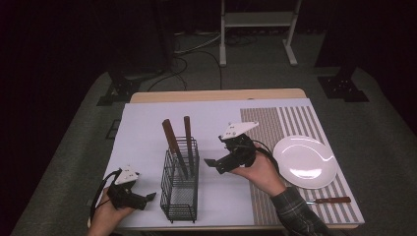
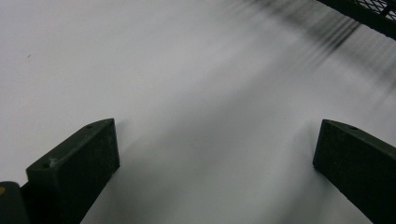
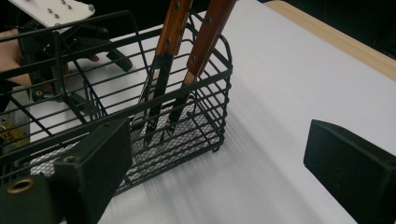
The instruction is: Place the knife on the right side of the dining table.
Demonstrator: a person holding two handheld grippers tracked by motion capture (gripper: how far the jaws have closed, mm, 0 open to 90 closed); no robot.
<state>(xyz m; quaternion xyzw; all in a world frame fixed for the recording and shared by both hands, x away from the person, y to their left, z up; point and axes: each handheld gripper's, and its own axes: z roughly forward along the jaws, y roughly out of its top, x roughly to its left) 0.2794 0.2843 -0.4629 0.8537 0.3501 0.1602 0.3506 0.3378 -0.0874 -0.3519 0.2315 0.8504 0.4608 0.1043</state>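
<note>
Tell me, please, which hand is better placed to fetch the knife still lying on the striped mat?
Probably the right: the right gripper is open and empty, and the knife lies on its side beside the plate, while the wire basket stands between it and the left gripper.

Dim surroundings, bright mat, slight blur

I can't read any words, names or numbers here. In the right gripper view I see a small yellow label (image 3: 6,136) at the left edge, behind the wire basket (image 3: 140,116). It has dark marks on it, but they are too small and blurry to read.
</note>
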